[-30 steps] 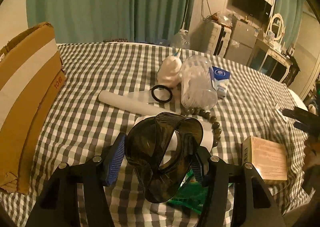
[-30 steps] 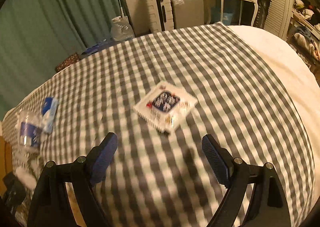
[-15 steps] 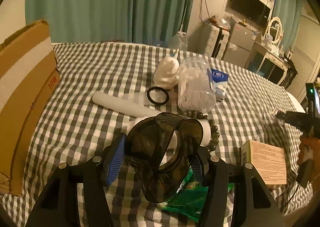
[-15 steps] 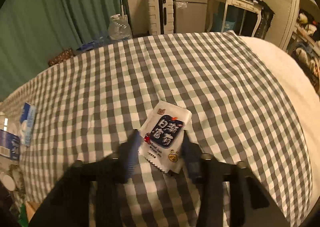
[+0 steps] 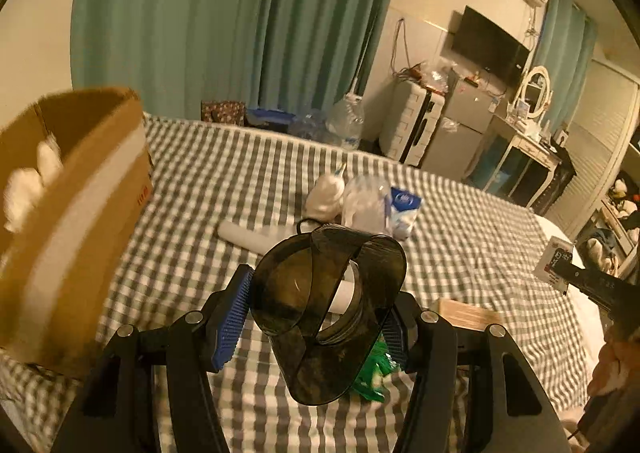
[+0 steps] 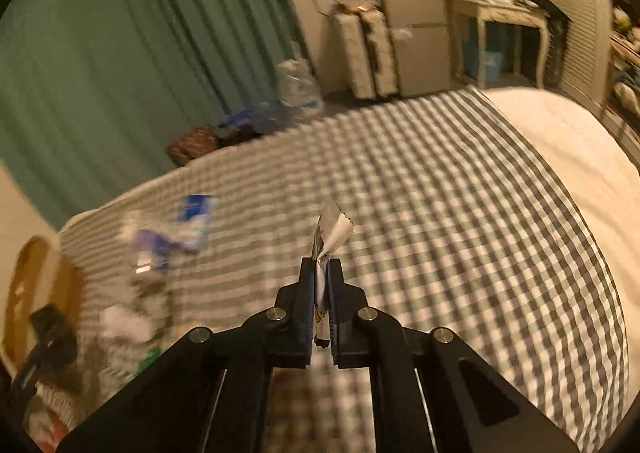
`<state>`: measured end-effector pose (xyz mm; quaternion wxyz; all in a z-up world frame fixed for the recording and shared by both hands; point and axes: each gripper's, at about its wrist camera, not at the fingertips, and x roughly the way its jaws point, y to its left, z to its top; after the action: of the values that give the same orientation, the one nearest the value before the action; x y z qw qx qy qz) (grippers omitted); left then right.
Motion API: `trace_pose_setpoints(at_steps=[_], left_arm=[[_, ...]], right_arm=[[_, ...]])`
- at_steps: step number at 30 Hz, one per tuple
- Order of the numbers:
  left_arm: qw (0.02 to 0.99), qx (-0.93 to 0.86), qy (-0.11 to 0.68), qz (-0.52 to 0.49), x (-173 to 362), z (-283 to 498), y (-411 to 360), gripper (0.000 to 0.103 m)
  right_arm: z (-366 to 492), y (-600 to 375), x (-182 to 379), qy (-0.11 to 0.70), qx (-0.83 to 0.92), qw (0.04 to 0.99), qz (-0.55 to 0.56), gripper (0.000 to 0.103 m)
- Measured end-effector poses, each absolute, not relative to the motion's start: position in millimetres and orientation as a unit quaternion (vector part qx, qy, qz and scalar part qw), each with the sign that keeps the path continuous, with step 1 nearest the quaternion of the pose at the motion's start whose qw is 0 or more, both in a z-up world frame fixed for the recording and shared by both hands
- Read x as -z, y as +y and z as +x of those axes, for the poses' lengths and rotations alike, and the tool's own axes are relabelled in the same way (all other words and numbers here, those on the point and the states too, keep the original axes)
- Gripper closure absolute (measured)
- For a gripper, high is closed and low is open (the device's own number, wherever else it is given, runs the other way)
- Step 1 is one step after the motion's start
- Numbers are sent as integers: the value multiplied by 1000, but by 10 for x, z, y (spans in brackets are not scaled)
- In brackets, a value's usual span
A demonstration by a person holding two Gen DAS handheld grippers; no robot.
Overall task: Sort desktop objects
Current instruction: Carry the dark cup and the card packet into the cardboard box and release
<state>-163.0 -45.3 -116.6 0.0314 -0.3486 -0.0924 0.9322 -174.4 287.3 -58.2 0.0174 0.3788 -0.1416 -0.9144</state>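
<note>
Cardboard box [image 5: 76,213] sitting at nine o'clock; left gripper [image 5: 316,317] clenching a dark plastic cup [image 5: 324,317], bulky and risking slipping; right gripper [image 6: 320,305] pinching a thin packet [image 6: 330,237] edge-on at twelve, risking sliding free mid-carry.

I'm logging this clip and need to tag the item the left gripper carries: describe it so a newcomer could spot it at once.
Start at the brown cardboard box on the checked bedspread, then look right to the left gripper. Its blue-padded fingers pinch a smoky, see-through dark plastic piece with a round opening. Unlike the white tube and clear jar behind it, it is dark and held off the bed.
</note>
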Motion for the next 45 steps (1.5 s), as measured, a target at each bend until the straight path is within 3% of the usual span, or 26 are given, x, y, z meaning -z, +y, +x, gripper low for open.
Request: trace_pose_setpoints(at_steps=[11, 22, 31, 39, 41, 43, 44, 45], left_arm=[[16, -937, -110, -332, 474, -1333, -881, 43], [-12, -952, -58, -300, -23, -1131, -1615, 42], [-79, -945, -55, -311, 178, -1200, -2633, 42], [-97, -931, -80, -342, 697, -1307, -3243, 42], [-91, -928, -82, -351, 783, -1312, -3282, 41], [-78, -923, -86, -366, 867, -1333, -3275, 34], [-73, -922, -87, -371, 897, -1345, -3273, 19], [-72, -922, -86, -370, 923, -1329, -3253, 12]], right_arm=[[-1193, 1639, -248, -90, 925, 165, 330, 97], [-1156, 449, -496, -60, 897, 285, 333, 97], [-1422, -865, -393, -34, 855, 379, 353, 97], [-1706, -1705, 22, 2, 832, 394, 391, 97], [-1748, -1803, 87, 9, 833, 387, 395, 94], [-1796, -1851, 122, 12, 839, 376, 393, 88], [-1825, -1861, 128, 10, 843, 368, 393, 70], [-1854, -1845, 130, -1, 847, 357, 395, 49]])
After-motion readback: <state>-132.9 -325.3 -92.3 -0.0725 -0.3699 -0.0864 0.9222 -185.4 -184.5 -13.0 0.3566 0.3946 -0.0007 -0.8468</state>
